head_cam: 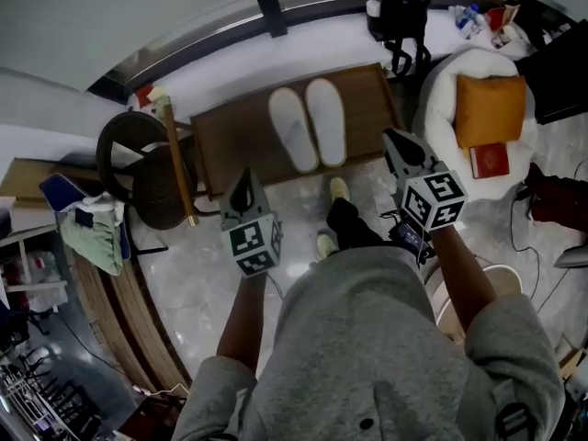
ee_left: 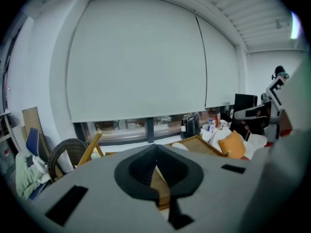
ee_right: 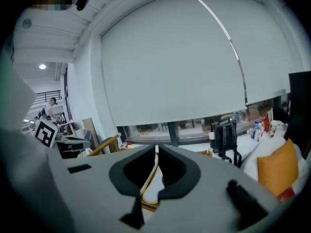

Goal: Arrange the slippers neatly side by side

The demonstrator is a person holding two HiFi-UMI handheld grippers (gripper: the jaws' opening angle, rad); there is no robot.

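Observation:
Two white slippers, one (head_cam: 292, 129) beside the other (head_cam: 326, 120), lie parallel on a low brown wooden board (head_cam: 230, 136) in the head view. Both grippers hang in the air on my side of the board. My left gripper (head_cam: 243, 177) is near the board's front left part, its jaws shut and empty; its own view shows the dark jaws (ee_left: 156, 152) closed with the board (ee_left: 197, 144) beyond them. My right gripper (head_cam: 395, 141) hovers by the board's right end, also shut with nothing held; its jaws (ee_right: 156, 152) meet in its own view.
A wicker chair (head_cam: 138, 168) and a leaning wooden stick (head_cam: 177, 163) stand left of the board. A white round cushion (head_cam: 450, 85) with an orange pillow (head_cam: 490, 108) and a red book (head_cam: 490, 160) lies to the right. A black bag (head_cam: 400, 12) sits by the window. My feet (head_cam: 338, 191) stand before the board.

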